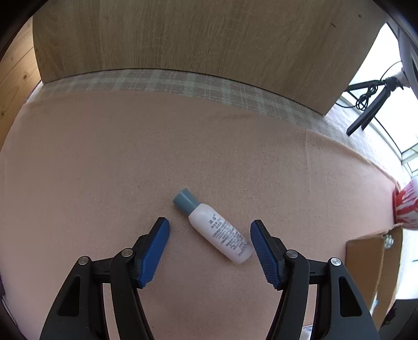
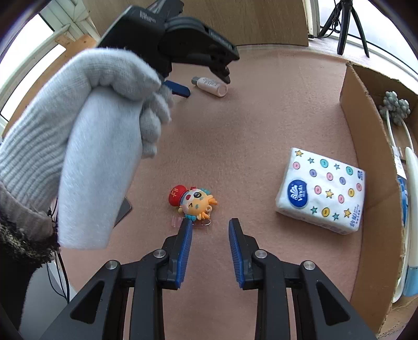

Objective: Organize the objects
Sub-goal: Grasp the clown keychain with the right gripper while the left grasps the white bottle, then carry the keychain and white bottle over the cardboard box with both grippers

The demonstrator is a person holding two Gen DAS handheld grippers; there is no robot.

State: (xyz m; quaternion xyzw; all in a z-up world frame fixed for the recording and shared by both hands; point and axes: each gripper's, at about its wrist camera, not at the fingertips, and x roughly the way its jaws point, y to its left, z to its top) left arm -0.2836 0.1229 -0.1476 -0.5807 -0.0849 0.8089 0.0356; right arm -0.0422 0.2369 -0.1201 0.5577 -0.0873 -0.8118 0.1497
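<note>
Left wrist view: left gripper [image 1: 210, 225] over a pink felt mat [image 1: 104, 162], blue-padded fingers [image 1: 154, 251] spread wide, holding nothing. A small white bottle [image 1: 222, 232] w/ grey-blue cap [image 1: 184, 200] lies on its side between the fingers, tilted diagonally, cap end pointing up-left & away from the gripper. Its base lies just beside the right-hand pad; whether they touch cannot be told. Bottle well apart from the left-hand pad. Behind the mat: a checked cloth strip [image 1: 183, 83], then a wood panel [image 1: 196, 47]. Far right: corner of a cardboard box [image 1: 365, 251] & a red-and-white object [image 1: 407, 206], too cut off to identify.

Right wrist view: right gripper [image 2: 210, 222] also w/ fingers parted, empty, apart from the mat's objects except that the left-hand pad's tip overlaps a cartoon keychain figure [image 2: 193, 201] (red hat, orange body); contact not clear. Tissue pack [image 2: 321, 191], white w/ stars & dots, lies flat near the box wall [image 2: 371, 162], to the right. Inside the box: a grey flower-shaped item [image 2: 395, 106] on a white stem, other white items partly hidden. Upper left: a person's hand in a grey knit glove [image 2: 99, 125] grips the left gripper's handle; the same bottle [image 2: 210, 84] lies on its side beneath that gripper's fingers. A tripod [image 2: 344, 23] stands beyond the mat, top right.
</note>
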